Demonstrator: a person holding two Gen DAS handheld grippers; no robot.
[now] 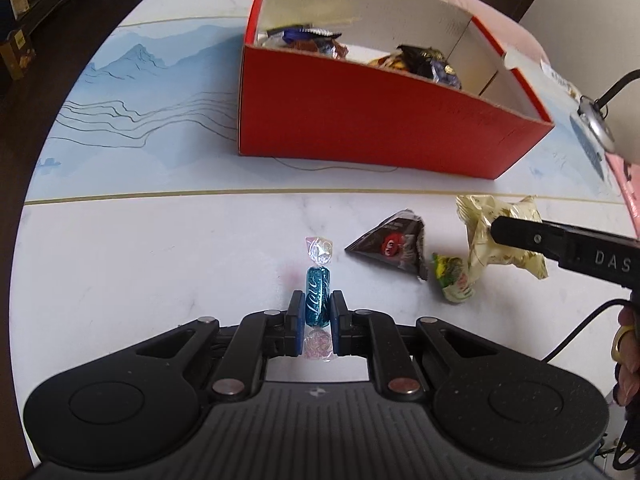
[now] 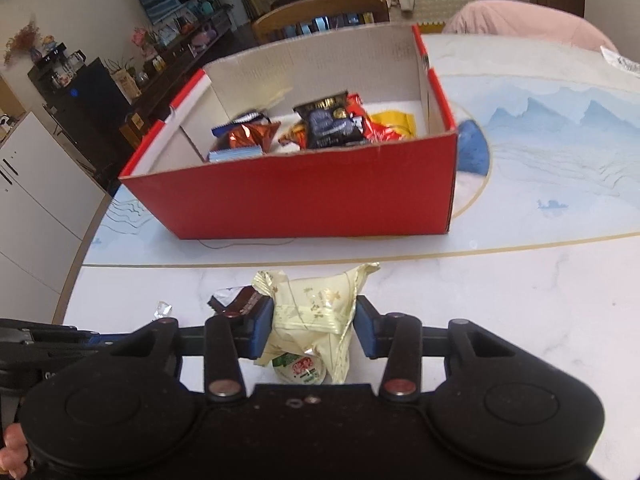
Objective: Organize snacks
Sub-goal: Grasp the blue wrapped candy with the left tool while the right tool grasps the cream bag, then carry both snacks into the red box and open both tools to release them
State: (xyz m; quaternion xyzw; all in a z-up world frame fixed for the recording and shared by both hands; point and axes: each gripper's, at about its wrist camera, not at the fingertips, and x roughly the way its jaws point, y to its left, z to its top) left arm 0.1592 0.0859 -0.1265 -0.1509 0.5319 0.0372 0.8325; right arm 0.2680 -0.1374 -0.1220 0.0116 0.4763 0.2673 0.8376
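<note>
Between left gripper (image 1: 316, 306) pads, pinched: teal twist-wrapped candy (image 1: 317, 296), clear of the white marble table (image 1: 160, 260). Between right gripper (image 2: 314, 322) pads, squeezed: cream gold-printed packet (image 2: 316, 312). Just beside, on the table: dark triangular packet (image 1: 394, 246) and small green-wrapped snack (image 1: 452, 276). Beyond, well apart: open red box (image 2: 296, 200) holding assorted snack bags (image 2: 328, 126).

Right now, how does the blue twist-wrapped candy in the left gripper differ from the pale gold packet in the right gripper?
The blue candy is a slim, glittery cylinder with clear twisted ends; the gold packet is a bulkier, crumpled, cream-gold pouch with star prints. The left gripper has its jaws nearly together on the candy, while the right gripper has its jaws much wider apart around the packet. Both are clamped between blue pads, in front of the red box.
</note>
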